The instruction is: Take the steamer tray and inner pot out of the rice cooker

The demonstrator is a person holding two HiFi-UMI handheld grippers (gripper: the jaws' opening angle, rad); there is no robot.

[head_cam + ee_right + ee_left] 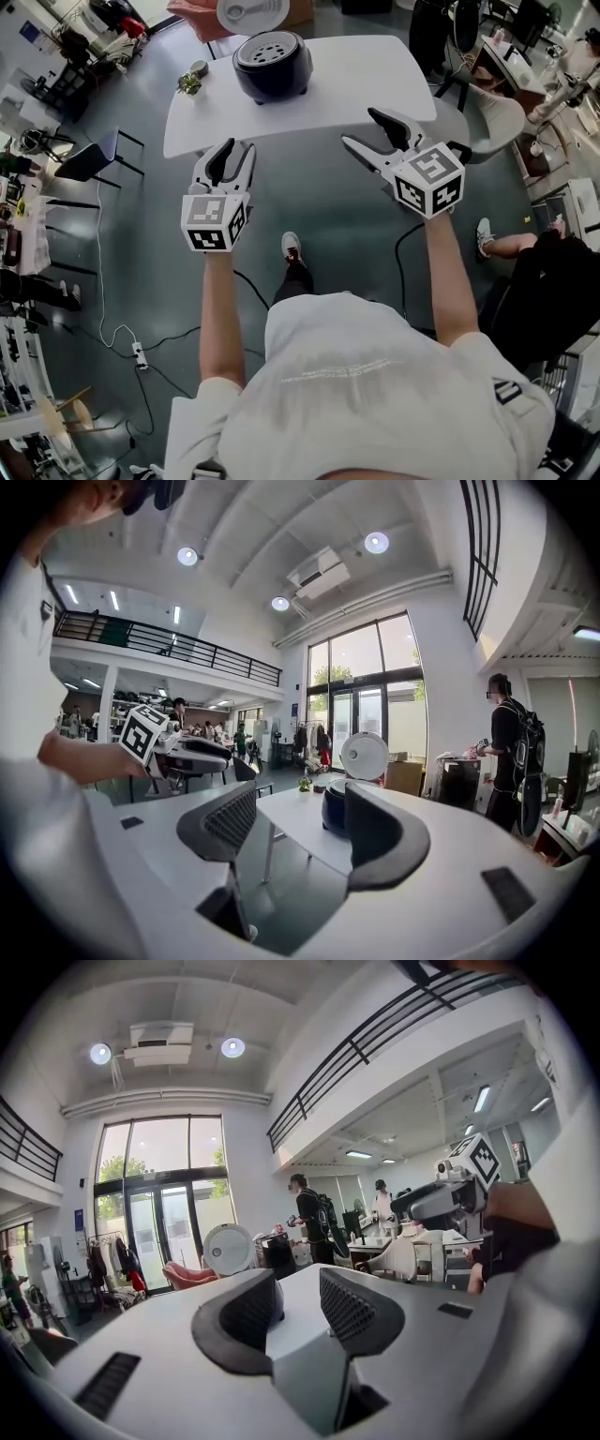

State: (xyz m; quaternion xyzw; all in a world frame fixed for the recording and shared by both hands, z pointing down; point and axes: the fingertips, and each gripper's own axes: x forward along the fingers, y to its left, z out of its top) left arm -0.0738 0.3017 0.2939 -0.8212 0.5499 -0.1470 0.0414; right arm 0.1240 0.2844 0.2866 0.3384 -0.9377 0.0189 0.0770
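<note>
Daylight from the tall windows (164,1166) fills the room, and they wash out to near white in both gripper views. Round ceiling lamps (232,1047) make small hot spots near the top. The head view is evenly lit: the white surface (375,84) is bright, the dark cooker (272,66) has a dull sheen, and shadows on the floor (328,206) are soft. Both gripper views bulge, with black corners and bent railings (356,1054). The close jaws look slightly soft.

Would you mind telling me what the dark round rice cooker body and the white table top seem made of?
Dark round rice cooker body: probably glossy plastic, given its soft sheen. White table top: perhaps matte laminate or painted board; even, glare-free surface.
</note>
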